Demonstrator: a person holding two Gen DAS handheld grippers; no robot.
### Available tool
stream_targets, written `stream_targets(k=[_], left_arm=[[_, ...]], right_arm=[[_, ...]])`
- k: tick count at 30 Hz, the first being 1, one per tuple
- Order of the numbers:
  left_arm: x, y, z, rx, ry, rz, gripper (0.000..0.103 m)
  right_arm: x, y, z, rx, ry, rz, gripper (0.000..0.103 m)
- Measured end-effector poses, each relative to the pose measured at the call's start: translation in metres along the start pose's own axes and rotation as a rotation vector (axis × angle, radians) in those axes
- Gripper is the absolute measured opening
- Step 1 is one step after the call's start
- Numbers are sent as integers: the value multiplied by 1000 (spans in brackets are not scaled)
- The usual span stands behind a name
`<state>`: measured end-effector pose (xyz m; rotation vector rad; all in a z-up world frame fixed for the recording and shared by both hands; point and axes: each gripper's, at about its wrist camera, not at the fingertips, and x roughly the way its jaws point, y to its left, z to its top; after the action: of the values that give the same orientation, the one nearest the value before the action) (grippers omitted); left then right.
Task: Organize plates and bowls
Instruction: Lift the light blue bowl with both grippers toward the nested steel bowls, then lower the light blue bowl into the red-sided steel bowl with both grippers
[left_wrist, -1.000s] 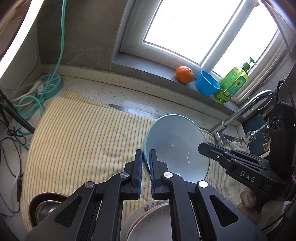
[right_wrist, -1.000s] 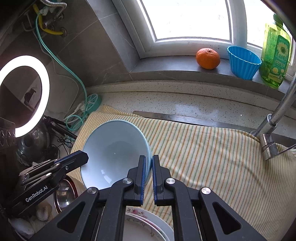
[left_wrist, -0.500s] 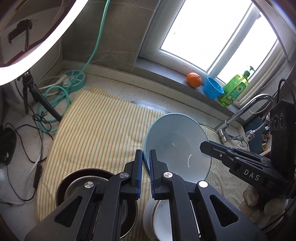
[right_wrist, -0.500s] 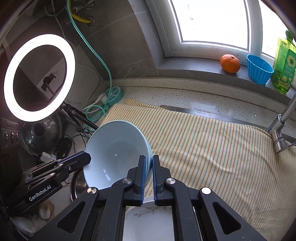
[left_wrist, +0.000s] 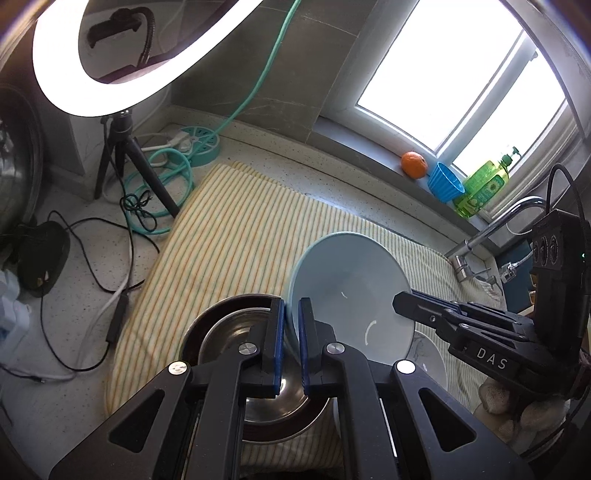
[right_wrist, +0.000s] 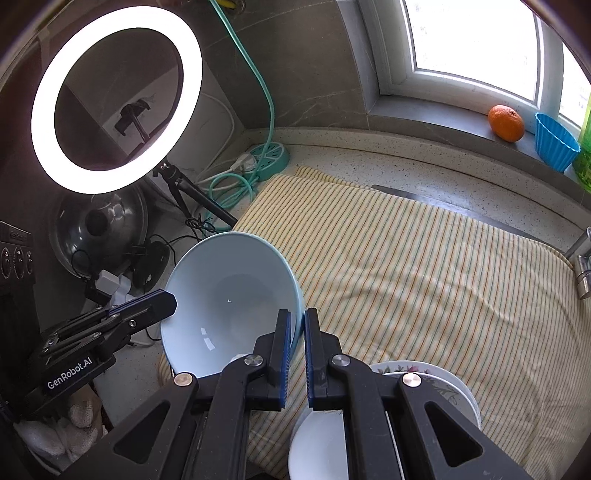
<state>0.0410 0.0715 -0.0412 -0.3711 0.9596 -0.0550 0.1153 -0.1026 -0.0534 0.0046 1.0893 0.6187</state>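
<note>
Two grippers are clamped on one pale blue glazed bowl (left_wrist: 351, 291): the left gripper (left_wrist: 290, 321) pinches its thin rim on one side, the right gripper (right_wrist: 298, 328) the opposite side. Beneath the left gripper a round steel bowl (left_wrist: 229, 339) is nested in a dark bowl (left_wrist: 207, 317); below the right gripper, floral plates (right_wrist: 443, 380) are stacked on ribbed striped cloth (right_wrist: 406, 266).

Legible txt: "DAS" on side of right gripper (left_wrist: 402, 306) (seen from left wrist cam); "GenRobot.AI" on side of left gripper (right_wrist: 162, 301). Green bottle (left_wrist: 480, 186) label unreadable.
</note>
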Motion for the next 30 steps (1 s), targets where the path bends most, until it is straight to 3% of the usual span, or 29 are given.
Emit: stream_targets(k=[11, 30], left_arm=[[0, 36, -16, -44, 33, 24, 6], [9, 55, -29, -52, 98, 38, 6]], right_arm=[[32, 30, -15, -22, 71, 4, 7], [58, 43, -31, -27, 132, -12, 7]])
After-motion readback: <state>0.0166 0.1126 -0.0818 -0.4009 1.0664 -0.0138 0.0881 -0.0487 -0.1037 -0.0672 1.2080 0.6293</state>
